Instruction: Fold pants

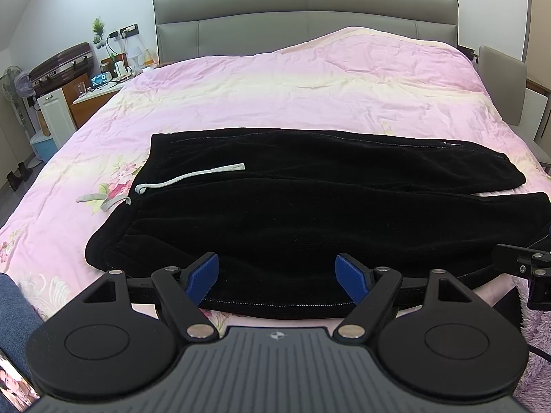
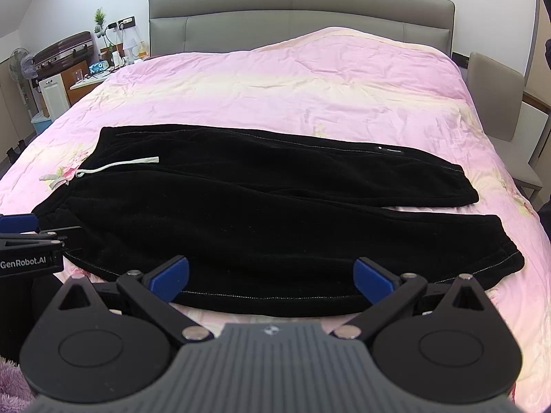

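Note:
Black pants point(image 1: 310, 206) lie flat across the pink bedspread point(image 1: 275, 96), waistband to the left with a pale drawstring point(image 1: 189, 175), legs to the right. They also show in the right wrist view point(image 2: 258, 213), with the drawstring point(image 2: 120, 164) at the left. My left gripper point(image 1: 277, 275) is open and empty, its blue fingertips just above the near hem of the pants. My right gripper point(image 2: 272, 277) is open and empty over the near hem further right. The right gripper's body point(image 1: 523, 265) shows at the right edge of the left view.
A grey headboard point(image 1: 306, 24) stands at the far end. A cluttered nightstand point(image 1: 103, 82), a suitcase point(image 1: 62, 65) and a fan point(image 1: 15, 82) are at the far left. A grey chair point(image 2: 499, 103) stands at the right of the bed.

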Demonstrator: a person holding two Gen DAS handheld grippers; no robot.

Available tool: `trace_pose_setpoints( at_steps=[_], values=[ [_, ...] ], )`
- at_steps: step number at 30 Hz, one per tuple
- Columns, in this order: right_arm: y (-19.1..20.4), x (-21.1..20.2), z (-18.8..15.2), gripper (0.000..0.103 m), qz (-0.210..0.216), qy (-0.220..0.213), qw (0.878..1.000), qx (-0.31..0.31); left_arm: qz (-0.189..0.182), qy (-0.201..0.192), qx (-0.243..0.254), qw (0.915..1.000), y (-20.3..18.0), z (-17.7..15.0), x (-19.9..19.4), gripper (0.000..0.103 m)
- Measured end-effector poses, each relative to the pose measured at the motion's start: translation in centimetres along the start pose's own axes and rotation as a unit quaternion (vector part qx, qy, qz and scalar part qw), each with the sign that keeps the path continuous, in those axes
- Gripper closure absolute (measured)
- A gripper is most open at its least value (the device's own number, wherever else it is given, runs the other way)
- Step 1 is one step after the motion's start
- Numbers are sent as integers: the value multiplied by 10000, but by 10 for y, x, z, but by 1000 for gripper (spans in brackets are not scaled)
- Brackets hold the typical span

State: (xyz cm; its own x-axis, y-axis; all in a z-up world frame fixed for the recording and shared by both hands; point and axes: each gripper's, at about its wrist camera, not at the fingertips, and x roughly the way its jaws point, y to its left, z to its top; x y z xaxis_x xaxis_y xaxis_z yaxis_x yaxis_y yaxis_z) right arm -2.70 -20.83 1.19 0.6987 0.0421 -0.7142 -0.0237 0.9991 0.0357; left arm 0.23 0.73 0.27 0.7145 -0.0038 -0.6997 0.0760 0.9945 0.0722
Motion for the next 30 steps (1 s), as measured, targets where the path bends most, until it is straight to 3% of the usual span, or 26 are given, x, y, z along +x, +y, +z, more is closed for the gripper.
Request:
trace_pose_setpoints(
  at_steps=[24, 30],
  values=[
    [-1, 0, -2, 5, 17, -19, 10000, 52, 8, 14, 22, 10000, -1, 1, 0, 13],
    [-15, 6, -3, 5, 111, -109, 9994, -300, 80, -107, 725, 9973, 17, 5, 1, 15]
  ],
)
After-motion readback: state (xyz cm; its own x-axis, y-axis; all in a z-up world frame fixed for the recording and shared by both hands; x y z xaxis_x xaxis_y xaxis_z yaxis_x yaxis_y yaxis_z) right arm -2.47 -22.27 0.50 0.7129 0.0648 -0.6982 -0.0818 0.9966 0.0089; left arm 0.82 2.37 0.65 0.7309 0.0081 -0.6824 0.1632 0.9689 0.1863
